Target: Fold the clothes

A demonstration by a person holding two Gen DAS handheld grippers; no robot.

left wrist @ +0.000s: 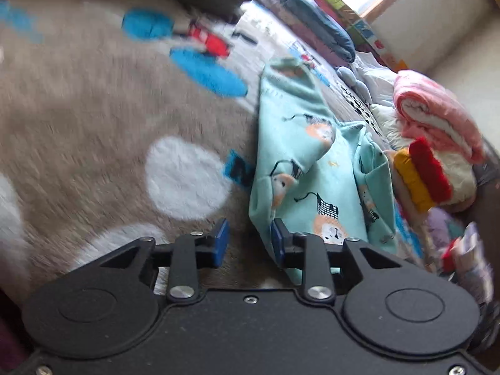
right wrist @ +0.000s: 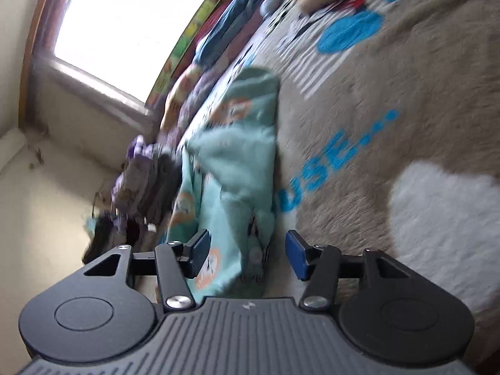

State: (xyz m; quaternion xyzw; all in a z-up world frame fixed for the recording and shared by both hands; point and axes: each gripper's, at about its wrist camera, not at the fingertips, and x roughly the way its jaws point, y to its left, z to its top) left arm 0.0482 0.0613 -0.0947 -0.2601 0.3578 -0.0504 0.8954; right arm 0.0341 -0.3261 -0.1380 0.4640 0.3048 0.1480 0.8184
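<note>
Lying crumpled on fuzzy blanket (left wrist: 93, 118), mint garment (left wrist: 312, 168); both grippers (left wrist: 250, 243) (right wrist: 247, 254) seemingly agape, empty.

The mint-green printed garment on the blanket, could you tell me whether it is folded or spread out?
Partly folded. The mint-green garment lies as a narrow strip on the blanket, with overlapping layers and its fleecy inside turned up. Neither open gripper holds it.

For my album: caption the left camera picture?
Open left gripper beside a mint animal-print garment on a spotted blanket.
</note>
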